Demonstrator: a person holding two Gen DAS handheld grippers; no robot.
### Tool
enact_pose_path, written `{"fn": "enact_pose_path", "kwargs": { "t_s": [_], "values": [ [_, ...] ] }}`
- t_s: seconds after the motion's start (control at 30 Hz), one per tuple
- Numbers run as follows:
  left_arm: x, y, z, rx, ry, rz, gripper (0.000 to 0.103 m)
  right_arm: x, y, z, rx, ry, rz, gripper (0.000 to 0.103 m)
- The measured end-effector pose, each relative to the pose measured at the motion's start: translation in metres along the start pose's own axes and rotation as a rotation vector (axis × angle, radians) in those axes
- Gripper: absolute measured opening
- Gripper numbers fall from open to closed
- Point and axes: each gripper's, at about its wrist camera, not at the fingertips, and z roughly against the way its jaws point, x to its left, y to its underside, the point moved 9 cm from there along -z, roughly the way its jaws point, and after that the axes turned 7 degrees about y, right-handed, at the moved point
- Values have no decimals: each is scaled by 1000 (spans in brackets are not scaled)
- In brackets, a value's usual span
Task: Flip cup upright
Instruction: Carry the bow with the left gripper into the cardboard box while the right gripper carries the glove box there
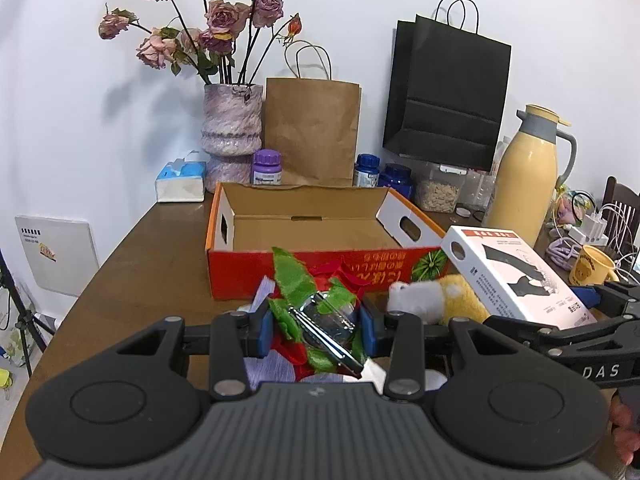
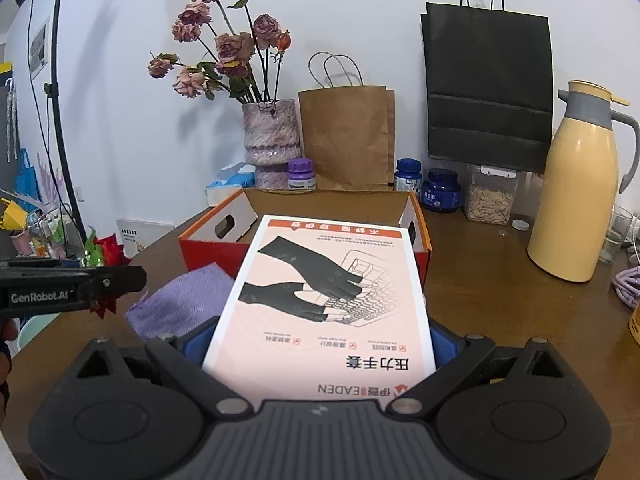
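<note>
Clamped in the left gripper [image 1: 316,328]: what looks like a clear glassy cup [image 1: 328,314], tangled in fake rose leaves [image 1: 294,276]; can't tell which way up. Pinched tight in the right gripper [image 2: 320,344]: a white glove box [image 2: 332,288], just before the red carton [image 1: 320,272]. Could easily slip mid-flip, thanks to slick glass and leaves under the pads. Reads "EADEN" on the box, "GenRobot.AI" and "DAS" on the grippers.

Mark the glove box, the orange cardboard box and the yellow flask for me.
glove box [image 2: 332,300], right wrist view, printed top face.
orange cardboard box [image 1: 304,224], left wrist view, bare inner floor.
yellow flask [image 2: 576,200], right wrist view, body.
</note>
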Motion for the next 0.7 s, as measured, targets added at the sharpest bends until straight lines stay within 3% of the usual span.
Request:
{"fn": "enact_pose_path", "kwargs": {
  "t_s": [0.7],
  "values": [
    [8,-58,-61,12,-17,6,40,-2,-52,-67,14,24,9,99]
  ]
}}
